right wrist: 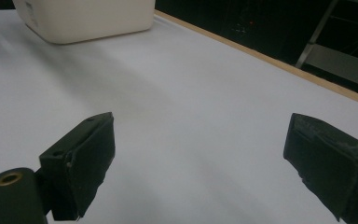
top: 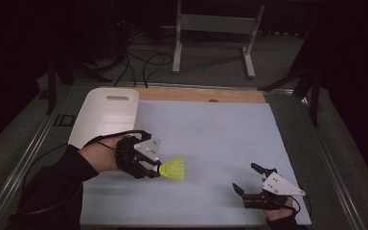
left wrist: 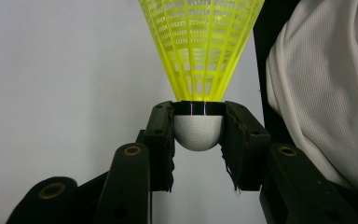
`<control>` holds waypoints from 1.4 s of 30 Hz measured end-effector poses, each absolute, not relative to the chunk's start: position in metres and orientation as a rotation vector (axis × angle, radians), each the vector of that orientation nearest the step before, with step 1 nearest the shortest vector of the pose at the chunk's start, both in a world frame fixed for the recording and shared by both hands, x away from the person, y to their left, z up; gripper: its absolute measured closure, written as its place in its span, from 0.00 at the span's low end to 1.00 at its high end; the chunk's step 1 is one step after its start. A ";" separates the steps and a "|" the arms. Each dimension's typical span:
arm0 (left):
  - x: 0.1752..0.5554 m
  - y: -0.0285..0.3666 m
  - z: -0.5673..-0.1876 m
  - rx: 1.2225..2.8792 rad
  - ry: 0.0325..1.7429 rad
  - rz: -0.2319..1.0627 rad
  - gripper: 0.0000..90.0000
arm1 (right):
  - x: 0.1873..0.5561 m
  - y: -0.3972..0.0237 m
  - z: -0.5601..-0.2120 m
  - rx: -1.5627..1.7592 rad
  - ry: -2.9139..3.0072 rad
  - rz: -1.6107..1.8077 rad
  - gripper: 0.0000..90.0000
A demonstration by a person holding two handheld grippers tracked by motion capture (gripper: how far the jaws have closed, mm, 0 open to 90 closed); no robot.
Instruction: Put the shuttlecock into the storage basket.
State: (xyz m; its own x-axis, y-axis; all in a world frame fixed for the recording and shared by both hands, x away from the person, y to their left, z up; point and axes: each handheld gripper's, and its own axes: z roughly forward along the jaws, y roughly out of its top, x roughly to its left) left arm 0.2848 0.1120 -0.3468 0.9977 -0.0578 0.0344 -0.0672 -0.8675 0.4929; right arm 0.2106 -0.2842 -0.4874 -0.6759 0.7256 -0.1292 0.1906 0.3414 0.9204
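At the far left of the table (top: 211, 124) stood a white bin (top: 106, 115), tilted on its side with its handle slot toward the far edge; in the right gripper view it sat at the far left corner (right wrist: 88, 18).

Just near of the bin, the left gripper (top: 154, 171) held a yellow shuttlecock (top: 173, 169) above the pale sheet, left of the middle of the table, skirt pointing right. In the left gripper view its jaws were closed on the white rounded cork (left wrist: 198, 133), one pad on each side just below the dark band, with the mesh skirt (left wrist: 203, 46) flaring away beyond them.

The shuttlecock looked very light, so weight should have been no trouble. The cork seemed the only firm part: rounded and slightly textured, it could roll or pop out of flat pads if the squeeze were off-centre. The thin plastic lattice of the skirt would likely flex and crush under a pinch, so the hold at the cork, close to the band, seemed the right one.

At the near right, the right gripper (top: 253, 179) rested low near the table's near edge, well apart from the shuttlecock. Its jaws stood wide apart with nothing between them, bare table showing through the gap in its own view (right wrist: 200, 163).
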 end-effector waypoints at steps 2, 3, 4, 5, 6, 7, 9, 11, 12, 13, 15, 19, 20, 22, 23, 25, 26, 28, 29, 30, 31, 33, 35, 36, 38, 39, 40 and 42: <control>0.286 0.114 -0.343 2.629 -0.082 0.033 0.72 | 0.211 -0.284 -0.488 0.790 2.076 1.320 0.10; 0.287 0.116 -0.341 2.628 -0.080 0.035 0.72 | 0.211 -0.284 -0.488 0.794 2.077 1.321 0.10; 0.287 0.117 -0.339 2.630 -0.080 0.043 0.72 | 0.211 -0.284 -0.488 0.794 2.077 1.320 0.10; 0.288 0.118 -0.338 2.625 -0.073 0.049 0.72 | 0.211 -0.284 -0.488 0.794 2.077 1.320 0.10; 0.288 0.119 -0.337 2.621 -0.072 0.051 0.72 | 0.211 -0.284 -0.488 0.796 2.077 1.318 0.10; 0.288 0.119 -0.337 2.620 -0.070 0.052 0.72 | 0.211 -0.284 -0.488 0.796 2.076 1.319 0.10; 0.289 0.121 -0.336 2.623 -0.076 0.056 0.72 | 0.211 -0.284 -0.487 0.795 2.074 1.322 0.10; 0.289 0.124 -0.333 2.620 -0.073 0.062 0.72 | 0.210 -0.284 -0.487 0.794 2.075 1.321 0.10; 0.290 0.125 -0.331 2.616 -0.066 0.075 0.72 | 0.210 -0.284 -0.487 0.799 2.077 1.323 0.10; 0.290 0.127 -0.330 2.614 -0.053 0.087 0.72 | 0.210 -0.284 -0.487 0.799 2.079 1.322 0.10; 0.291 0.130 -0.328 2.614 -0.049 0.102 0.72 | 0.210 -0.284 -0.487 0.798 2.077 1.322 0.10; 0.292 0.136 -0.324 2.615 -0.042 0.106 0.72 | 0.210 -0.284 -0.488 0.793 2.077 1.321 0.10; 0.292 0.138 -0.323 2.615 -0.044 0.108 0.72 | 0.210 -0.284 -0.488 0.794 2.077 1.320 0.10; 0.293 0.141 -0.319 2.612 -0.036 0.125 0.72 | 0.210 -0.283 -0.487 0.798 2.076 1.324 0.10; 0.293 0.143 -0.318 2.605 -0.025 0.127 0.72 | 0.210 -0.283 -0.488 0.791 2.079 1.318 0.10; 0.294 0.146 -0.315 2.602 -0.016 0.141 0.72 | 0.210 -0.283 -0.488 0.791 2.079 1.320 0.10; 0.295 0.148 -0.314 2.600 -0.009 0.140 0.72 | 0.211 -0.283 -0.488 0.791 2.079 1.320 0.10; 0.296 0.151 -0.311 2.594 -0.005 0.142 0.72 | 0.210 -0.283 -0.488 0.791 2.078 1.318 0.10; 0.296 0.153 -0.310 2.593 -0.005 0.140 0.72 | 0.210 -0.283 -0.488 0.790 2.077 1.319 0.10; 0.296 0.154 -0.309 2.593 -0.006 0.151 0.72 | 0.210 -0.283 -0.488 0.790 2.077 1.320 0.10; 0.296 0.157 -0.308 2.591 0.000 0.150 0.72 | 0.210 -0.283 -0.488 0.791 2.078 1.319 0.10; 0.297 0.161 -0.306 2.589 0.014 0.162 0.72 | 0.210 -0.283 -0.488 0.792 2.078 1.320 0.10; 0.298 0.165 -0.304 2.579 0.022 0.163 0.72 | 0.210 -0.283 -0.488 0.790 2.076 1.318 0.10; 0.298 0.167 -0.303 2.571 0.029 0.164 0.72 | 0.210 -0.283 -0.488 0.789 2.076 1.319 0.10; 0.299 0.172 -0.302 2.570 0.040 0.167 0.72 | 0.210 -0.283 -0.487 0.792 2.079 1.323 0.10; 0.300 0.174 -0.302 2.571 0.046 0.170 0.72 | 0.210 -0.283 -0.487 0.789 2.077 1.320 0.10; 0.300 0.176 -0.302 2.569 0.057 0.168 0.72 | 0.210 -0.283 -0.487 0.791 2.078 1.325 0.10; 0.302 0.181 -0.301 2.575 0.068 0.176 0.72 | 0.209 -0.282 -0.487 0.794 2.072 1.329 0.10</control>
State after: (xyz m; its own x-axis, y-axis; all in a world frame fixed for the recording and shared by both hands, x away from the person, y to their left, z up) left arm 0.3017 0.1809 -0.3008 0.9902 0.0847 0.1114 0.0123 -0.8459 0.5332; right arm 0.2094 -0.2824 -0.4868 -0.6759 0.7253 -0.1304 0.1840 0.3374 0.9232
